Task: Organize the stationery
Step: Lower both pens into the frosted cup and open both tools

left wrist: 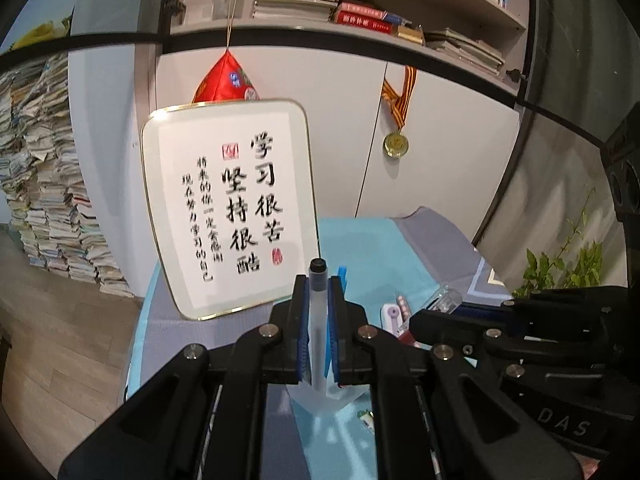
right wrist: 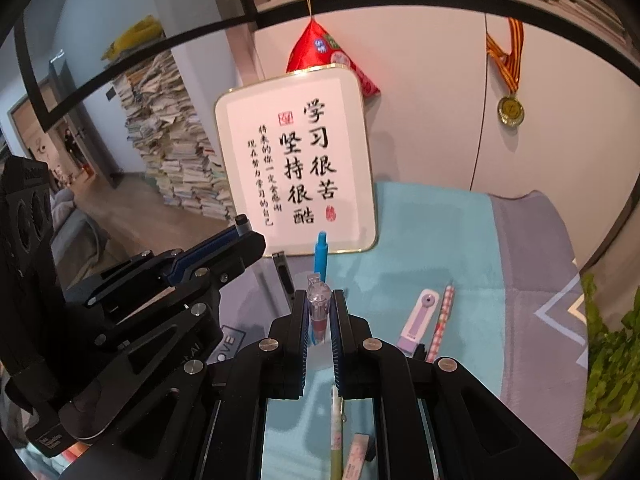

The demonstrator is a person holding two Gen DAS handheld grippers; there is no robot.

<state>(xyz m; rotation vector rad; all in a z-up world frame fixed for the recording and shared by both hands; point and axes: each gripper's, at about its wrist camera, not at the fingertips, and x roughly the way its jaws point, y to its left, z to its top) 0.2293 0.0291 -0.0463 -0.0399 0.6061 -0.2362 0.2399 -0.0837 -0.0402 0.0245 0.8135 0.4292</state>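
Frosted pen (left wrist: 318, 320) in left hand-held gripper (left wrist: 319, 296)

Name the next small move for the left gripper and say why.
Probably lower it: the left gripper is shut on the frosted pen, upright over the clear holder, where the blue pen stands, so easing it in looks right.

Counter (right wrist: 440, 232) under a turquoise and grey cloth (right wrist: 528, 264).
A framed calligraphy board (right wrist: 296, 160) stands at its back edge. Toward the right edge lie a lilac correction tape (right wrist: 418, 322) and a checked pen (right wrist: 442, 322), side by side; at the near edge, a green pen (right wrist: 337, 440) and a pink eraser (right wrist: 355, 456).
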